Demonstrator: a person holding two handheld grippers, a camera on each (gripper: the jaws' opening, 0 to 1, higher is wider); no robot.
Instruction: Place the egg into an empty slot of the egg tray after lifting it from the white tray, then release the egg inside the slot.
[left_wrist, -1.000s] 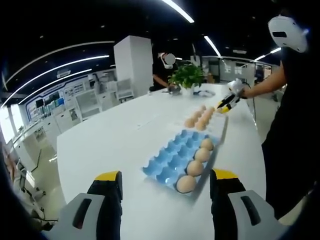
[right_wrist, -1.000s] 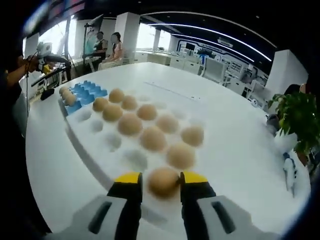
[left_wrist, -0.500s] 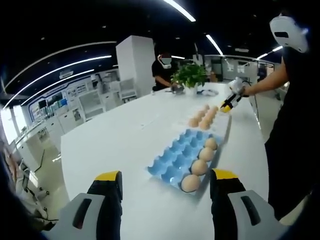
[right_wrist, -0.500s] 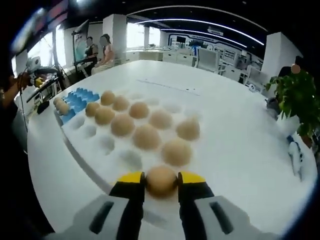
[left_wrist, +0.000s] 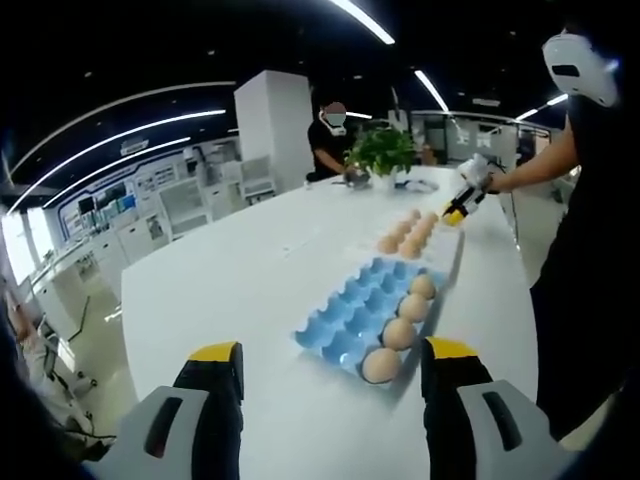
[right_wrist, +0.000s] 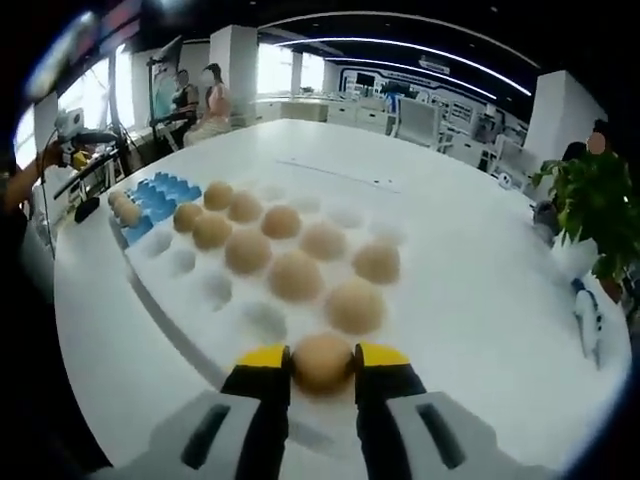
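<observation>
Lower centre, right gripper view: the right gripper (right_wrist: 322, 362) pinches an egg (right_wrist: 322, 360) between its yellow-tipped jaws, just above the white tray (right_wrist: 190, 330), so the pickup appears under way. Carrying and release remain. At far left lies the blue egg tray (right_wrist: 160, 195).

Left gripper view: the left gripper (left_wrist: 330, 365), jaws spread wide, holds nothing.

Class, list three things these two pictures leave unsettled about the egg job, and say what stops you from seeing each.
1. Right gripper view: whether the egg has left the white tray; the right claw covers its underside.
2. Right gripper view: the blue egg tray is far and small, so its free slots cannot be counted.
3. Left gripper view: the right claw is too small to show the egg in it.
</observation>
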